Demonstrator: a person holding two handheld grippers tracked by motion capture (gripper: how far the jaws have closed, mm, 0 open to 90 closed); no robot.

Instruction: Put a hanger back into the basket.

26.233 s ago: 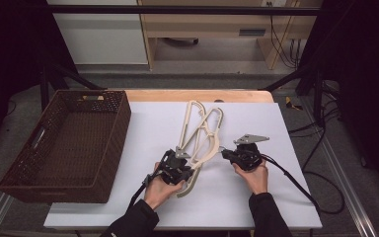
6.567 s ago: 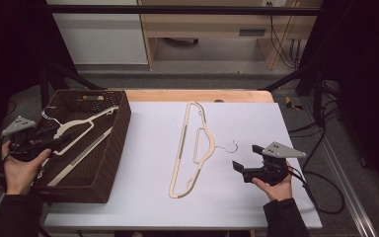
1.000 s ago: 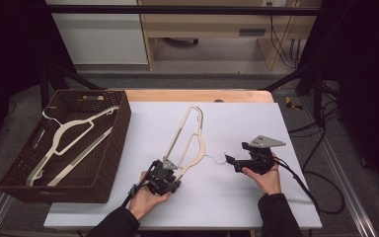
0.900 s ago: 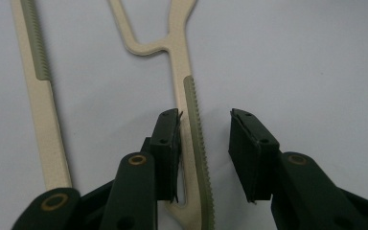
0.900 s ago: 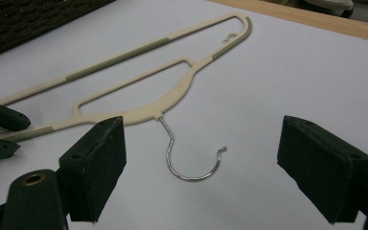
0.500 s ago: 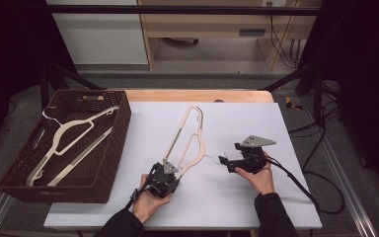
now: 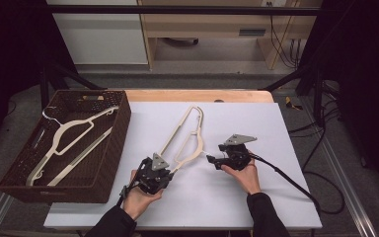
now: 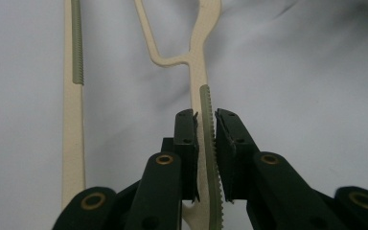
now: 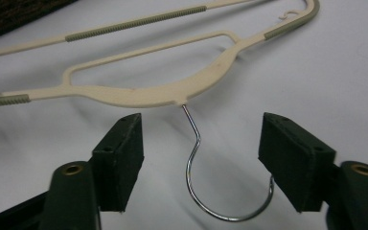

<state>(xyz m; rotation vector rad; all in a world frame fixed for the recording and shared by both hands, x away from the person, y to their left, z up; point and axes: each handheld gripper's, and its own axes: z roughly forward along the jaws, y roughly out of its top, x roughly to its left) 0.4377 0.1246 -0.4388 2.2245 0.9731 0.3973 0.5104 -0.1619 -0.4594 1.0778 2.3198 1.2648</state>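
Cream hanger [image 7: 185, 138] lies on the table [image 7: 286, 148], right of the basket [image 7: 118, 143], where another hanger [image 7: 66, 136] already sits. My left gripper [image 7: 164, 170] pinches its arm; my right gripper [image 9: 201, 158] has been closing around its hook [image 9: 196, 182], not yet gripping. Carrying it over remains.

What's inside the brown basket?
One cream hanger lies inside the brown basket, its metal hook by the far corner. The near wall hides part of the floor.

A dark wicker basket [image 7: 116, 148] is sitting at my left on the white tabletop [image 7: 256, 197]. A cream hanger [image 7: 71, 143] is lying inside it. A wooden shelf unit [image 7: 212, 24] is standing beyond the table.
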